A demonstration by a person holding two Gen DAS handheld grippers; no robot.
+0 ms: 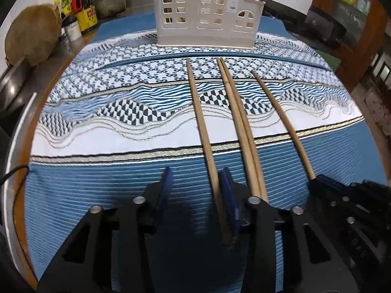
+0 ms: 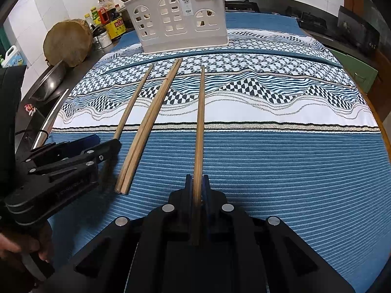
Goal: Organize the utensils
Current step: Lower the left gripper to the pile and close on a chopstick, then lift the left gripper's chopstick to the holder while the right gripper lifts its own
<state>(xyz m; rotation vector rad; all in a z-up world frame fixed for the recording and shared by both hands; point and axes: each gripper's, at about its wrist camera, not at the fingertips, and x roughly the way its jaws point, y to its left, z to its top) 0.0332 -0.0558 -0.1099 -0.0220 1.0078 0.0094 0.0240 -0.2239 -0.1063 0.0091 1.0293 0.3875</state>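
Black linkages of the left tool (image 1: 195, 190) fill the near edge of its view, jaws partly apart with the leftmost chopstick (image 1: 200, 122) lying against the right pad; nothing presses its other side, so I judge it not yet gripped. Beneath everything spreads the patterned blue cloth (image 2: 293, 171) covering the worktop, probably there to stop the sticks from rolling. At its far edge stands the cream utensil holder (image 2: 176, 22), several chopsticks already upright in it, the likely destination. Nearer lie a touching pair of chopsticks (image 2: 146, 127), loose on the cloth between the two tools. The right tool (image 2: 198, 185) is clamped narrow on a single chopstick (image 2: 200, 112), held near its butt end, likely so the tip can lead into the holder.
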